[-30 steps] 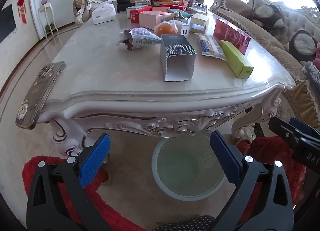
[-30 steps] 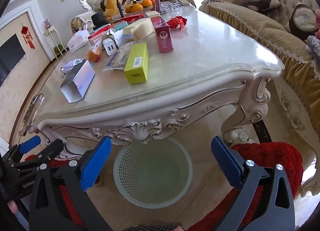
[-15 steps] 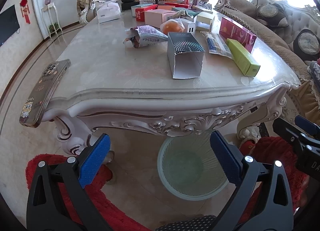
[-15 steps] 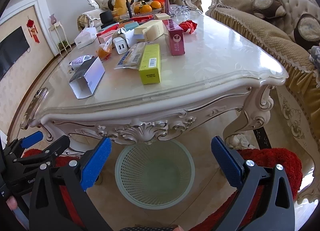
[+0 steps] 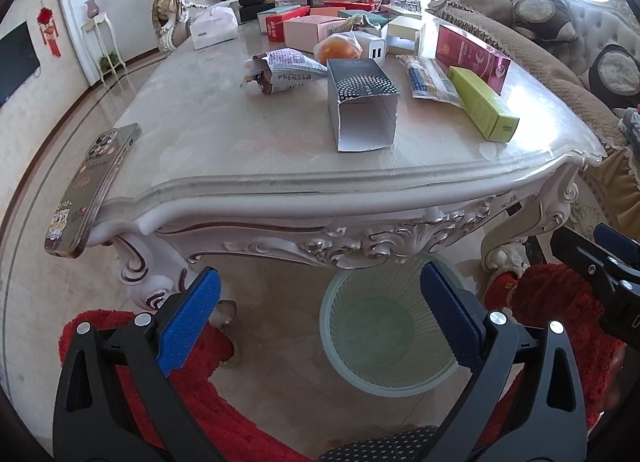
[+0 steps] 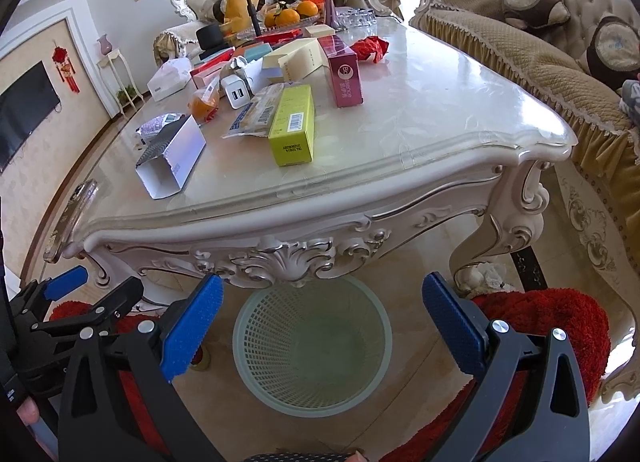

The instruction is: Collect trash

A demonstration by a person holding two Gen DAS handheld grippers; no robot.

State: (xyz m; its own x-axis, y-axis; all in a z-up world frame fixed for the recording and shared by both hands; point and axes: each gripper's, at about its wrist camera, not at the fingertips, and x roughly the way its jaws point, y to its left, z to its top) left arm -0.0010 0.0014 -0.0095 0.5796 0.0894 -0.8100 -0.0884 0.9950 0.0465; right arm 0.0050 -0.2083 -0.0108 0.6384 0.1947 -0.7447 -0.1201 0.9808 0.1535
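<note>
A pale green mesh waste basket (image 5: 386, 326) (image 6: 312, 346) stands on the floor under the table's near edge, with nothing in it. On the marble table (image 5: 224, 133) lie an open grey dotted box (image 5: 362, 101) (image 6: 172, 155), a crumpled printed wrapper (image 5: 284, 71), a flat snack packet (image 5: 430, 77) (image 6: 256, 113), a lime-green carton (image 5: 482, 107) (image 6: 292, 125) and a magenta carton (image 5: 472, 55) (image 6: 344, 71). My left gripper (image 5: 320, 316) is open, low in front of the table. My right gripper (image 6: 322, 320) is open above the basket, with nothing between its fingers.
A phone (image 5: 92, 181) lies at the table's left corner, overhanging the edge. Boxes, a white charger (image 5: 370, 47), a bagged orange (image 5: 336, 49) and a fruit plate crowd the far half. Sofas (image 6: 520, 33) line the right side. A red rug (image 6: 552, 322) covers the floor near me.
Both grippers have risen and tilted up a little, so the tabletop fills more of each view. Both stay open and nothing on the table has moved.
</note>
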